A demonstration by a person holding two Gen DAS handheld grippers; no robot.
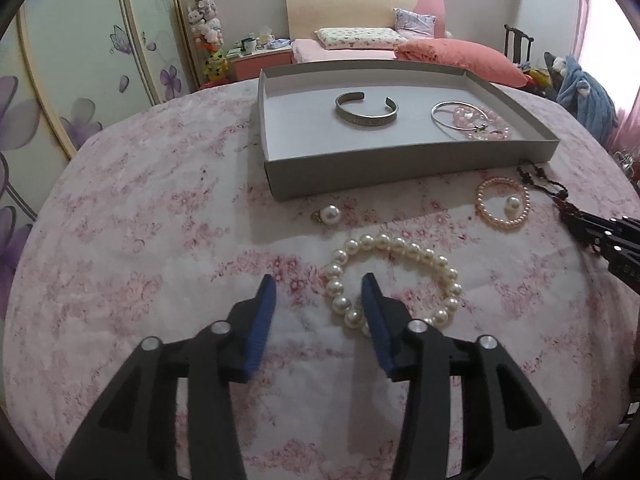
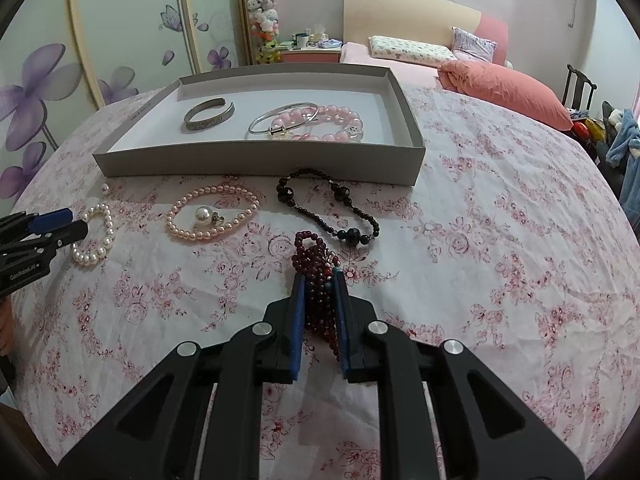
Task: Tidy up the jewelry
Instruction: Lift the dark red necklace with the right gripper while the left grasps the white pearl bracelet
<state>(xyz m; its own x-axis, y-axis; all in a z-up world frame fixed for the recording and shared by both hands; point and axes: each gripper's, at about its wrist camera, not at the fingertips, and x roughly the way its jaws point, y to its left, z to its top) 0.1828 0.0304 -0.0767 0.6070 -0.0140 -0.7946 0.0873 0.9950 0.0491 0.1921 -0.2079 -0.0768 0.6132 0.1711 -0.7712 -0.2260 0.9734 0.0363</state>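
Observation:
A white pearl bracelet [image 1: 400, 246] lies on the floral cloth. My left gripper [image 1: 317, 280] is open over it: the bracelet's left arc sits between the blue pads and the right finger stands inside the ring, with no pad pressing. My right gripper [image 2: 319, 276] is shut on a bunched dark red bead bracelet [image 2: 310, 248] resting on the cloth. Behind stands a grey tray [image 2: 260, 164] holding a silver cuff [image 2: 208, 118], a thin silver bangle [image 2: 280, 118] and a pink bead bracelet [image 2: 332, 114].
Loose on the cloth in front of the tray are a pink pearl bracelet [image 2: 192, 236] with a pearl earring [image 2: 203, 214] inside it, a black bead bracelet [image 2: 352, 236], and another pearl earring [image 1: 330, 213]. A bed [image 2: 400, 60] and a wardrobe [image 2: 120, 40] stand behind.

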